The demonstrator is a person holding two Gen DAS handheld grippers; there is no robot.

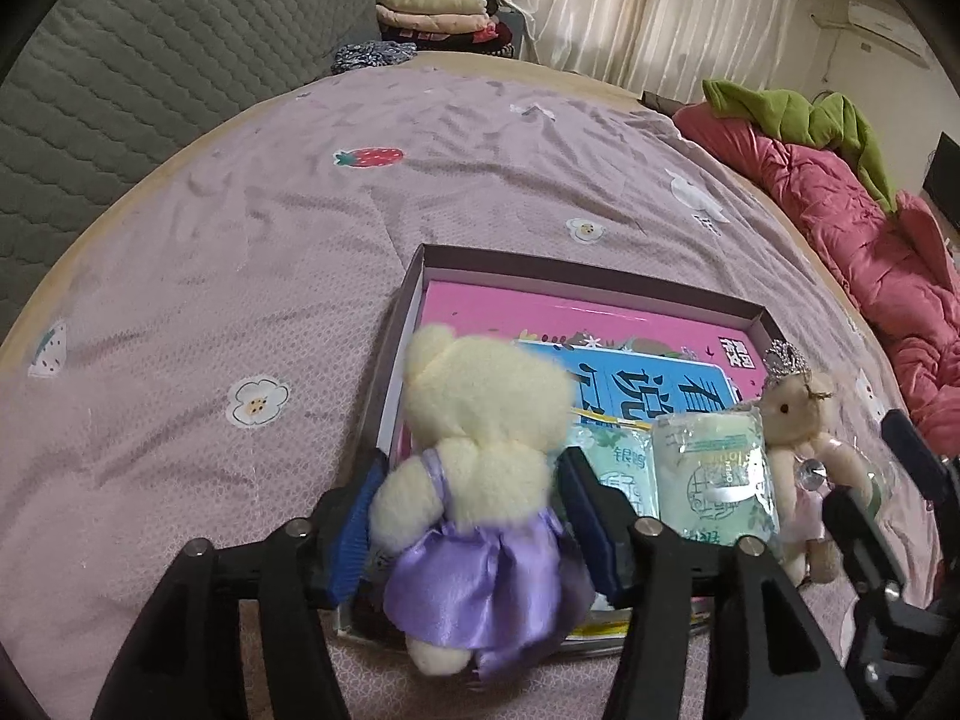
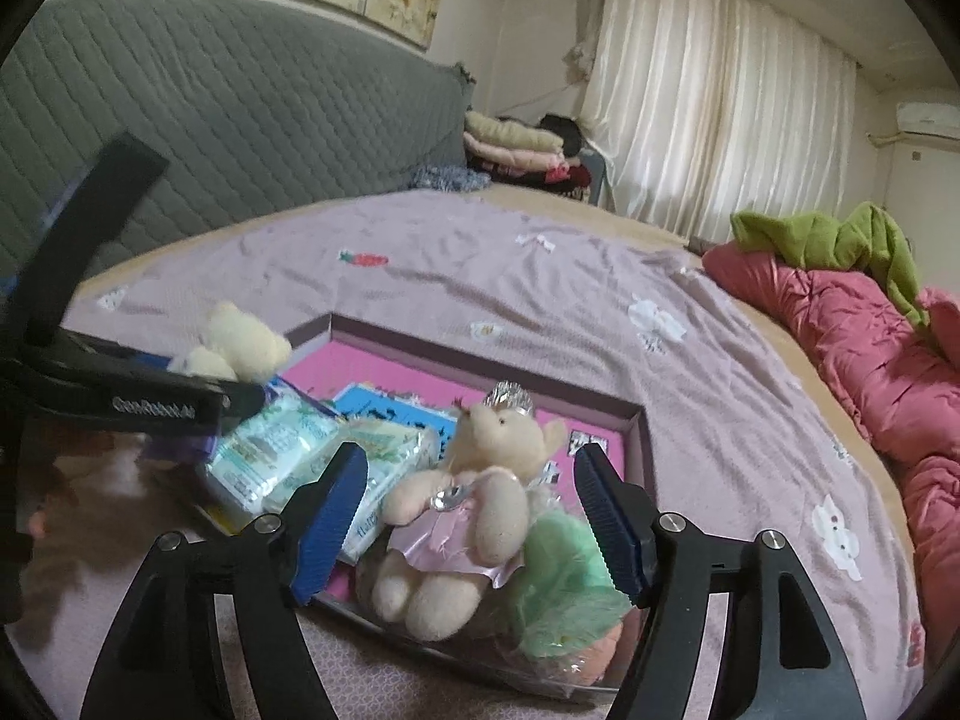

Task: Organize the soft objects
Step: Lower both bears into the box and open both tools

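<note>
A cream teddy bear in a purple dress (image 1: pixel 480 468) stands at the near left corner of a shallow open box (image 1: pixel 576 273), back towards me. My left gripper (image 1: pixel 471 516) is open, its blue pads flanking the bear's body. A tan bear with a silver crown and pink dress (image 2: pixel 474 498) sits at the box's near right, on a green fluffy item in clear wrap (image 2: pixel 564 588). My right gripper (image 2: pixel 471 516) is open wide around it, pads clear of the bear. Green tissue packs (image 1: pixel 708 468) lie between the two bears on a pink book (image 1: pixel 510 312).
The box lies on a bed with a mauve printed sheet (image 1: pixel 240 276). A pink quilt (image 1: pixel 852 228) with a green garment (image 1: pixel 798 114) runs along the right edge. Folded clothes (image 1: pixel 432 12) are stacked behind the bed, by a grey quilted headboard (image 1: pixel 150 60) and curtains.
</note>
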